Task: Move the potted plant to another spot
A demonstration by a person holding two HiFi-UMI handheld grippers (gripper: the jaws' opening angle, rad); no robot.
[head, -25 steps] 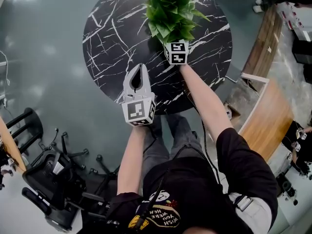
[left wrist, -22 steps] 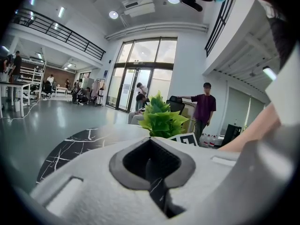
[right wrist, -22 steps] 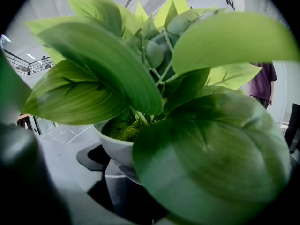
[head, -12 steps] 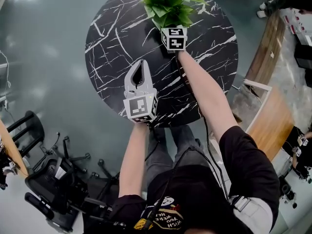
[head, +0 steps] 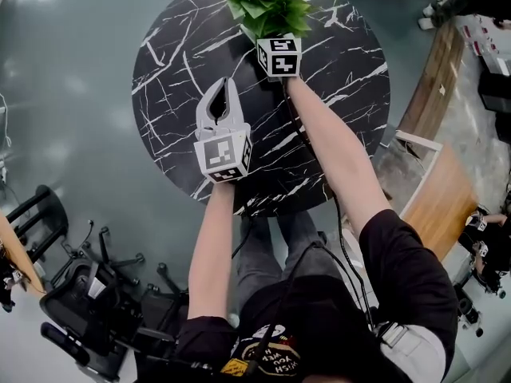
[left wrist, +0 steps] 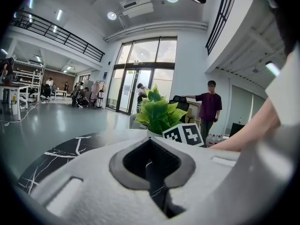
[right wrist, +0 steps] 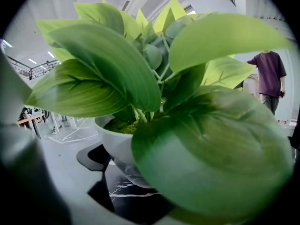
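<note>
At the far edge of the round black marble table, the right gripper clamps the potted plant by its white pot. Best kept upright and firmly held. The left gripper hovers closed, empty.

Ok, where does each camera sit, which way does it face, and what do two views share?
Head view: on the person's head, facing steeply down at the marble table; both forearms, left gripper, right gripper show.
Left gripper view: on that gripper, facing along its shut jaws across the table; the right forearm shows.
Right gripper view: on that gripper, facing the potted plant it grips; only jaws show.
Shared: both gripper views catch the plant and a purple-shirted bystander.
</note>
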